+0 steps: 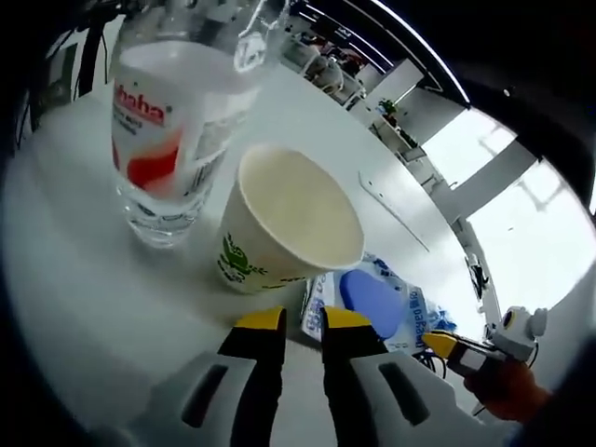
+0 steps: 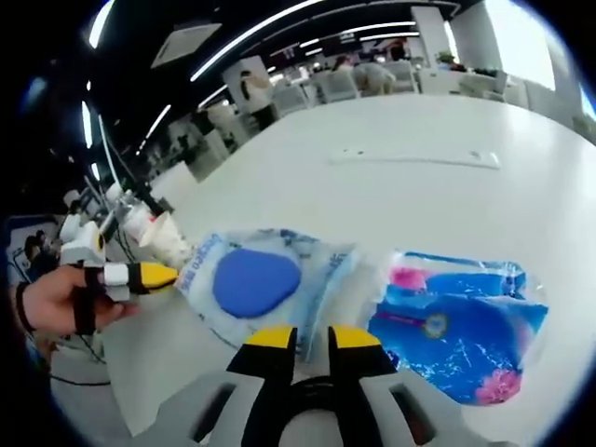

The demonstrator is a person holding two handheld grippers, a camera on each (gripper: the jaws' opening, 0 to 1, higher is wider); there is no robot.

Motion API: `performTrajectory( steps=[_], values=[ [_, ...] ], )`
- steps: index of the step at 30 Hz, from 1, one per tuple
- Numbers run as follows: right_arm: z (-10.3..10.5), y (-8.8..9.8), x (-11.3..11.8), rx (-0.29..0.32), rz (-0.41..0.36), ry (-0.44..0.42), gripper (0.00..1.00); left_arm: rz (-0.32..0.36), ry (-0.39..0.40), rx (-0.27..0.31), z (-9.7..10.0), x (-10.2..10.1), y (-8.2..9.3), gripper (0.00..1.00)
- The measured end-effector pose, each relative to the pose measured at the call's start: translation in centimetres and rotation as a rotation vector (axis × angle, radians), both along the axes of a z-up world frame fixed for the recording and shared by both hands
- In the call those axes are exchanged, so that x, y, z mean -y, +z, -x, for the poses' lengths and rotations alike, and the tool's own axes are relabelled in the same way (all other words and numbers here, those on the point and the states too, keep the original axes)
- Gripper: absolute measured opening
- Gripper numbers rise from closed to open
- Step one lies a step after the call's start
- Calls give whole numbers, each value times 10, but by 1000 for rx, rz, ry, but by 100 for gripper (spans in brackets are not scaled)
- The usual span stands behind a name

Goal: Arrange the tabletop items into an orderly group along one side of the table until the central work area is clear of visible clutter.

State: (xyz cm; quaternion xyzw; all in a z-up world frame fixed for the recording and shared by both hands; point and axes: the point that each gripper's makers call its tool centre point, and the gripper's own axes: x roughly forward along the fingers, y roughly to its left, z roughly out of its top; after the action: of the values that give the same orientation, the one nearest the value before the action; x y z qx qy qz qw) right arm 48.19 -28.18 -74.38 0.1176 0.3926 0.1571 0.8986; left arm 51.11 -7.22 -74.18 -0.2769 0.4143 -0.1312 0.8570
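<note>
Resting on table (image 1: 84,270): paper cup (image 1: 284,219), water bottle (image 1: 168,121), blue-lidded pack (image 2: 256,279).

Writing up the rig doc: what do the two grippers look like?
Both alike: left gripper and right gripper have black jaws with yellow tips on a light grey body with dark slots. In the right gripper view, a hand wears a black strap on a finger.

Cream paper cup (image 1: 289,219) with green print; blue-and-white packet (image 2: 264,279); blue, pink-flowered pack (image 2: 456,321).
</note>
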Motion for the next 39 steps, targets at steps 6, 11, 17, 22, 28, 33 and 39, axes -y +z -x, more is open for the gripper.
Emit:
performTrajectory(
  steps=[6,11,17,22,28,33,39],
  values=[
    [7,4,5,5,6,-9,15,-53,-27,19,10,-6,6,12],
    [17,10,7,16,33,-1,15,-85,-56,28,22,-8,4,12],
    [30,17,15,35,34,-21,14,-104,-90,35,41,-6,4,12],
    [42,20,24,40,37,-32,14,-105,-110,35,57,-1,4,12],
    [57,20,32,40,37,-48,14,-107,-138,44,69,9,6,11],
    [69,19,39,36,37,-57,14,-130,-162,52,76,14,7,11],
    [81,19,44,34,33,-69,14,-140,-186,63,83,21,9,11]
  ],
)
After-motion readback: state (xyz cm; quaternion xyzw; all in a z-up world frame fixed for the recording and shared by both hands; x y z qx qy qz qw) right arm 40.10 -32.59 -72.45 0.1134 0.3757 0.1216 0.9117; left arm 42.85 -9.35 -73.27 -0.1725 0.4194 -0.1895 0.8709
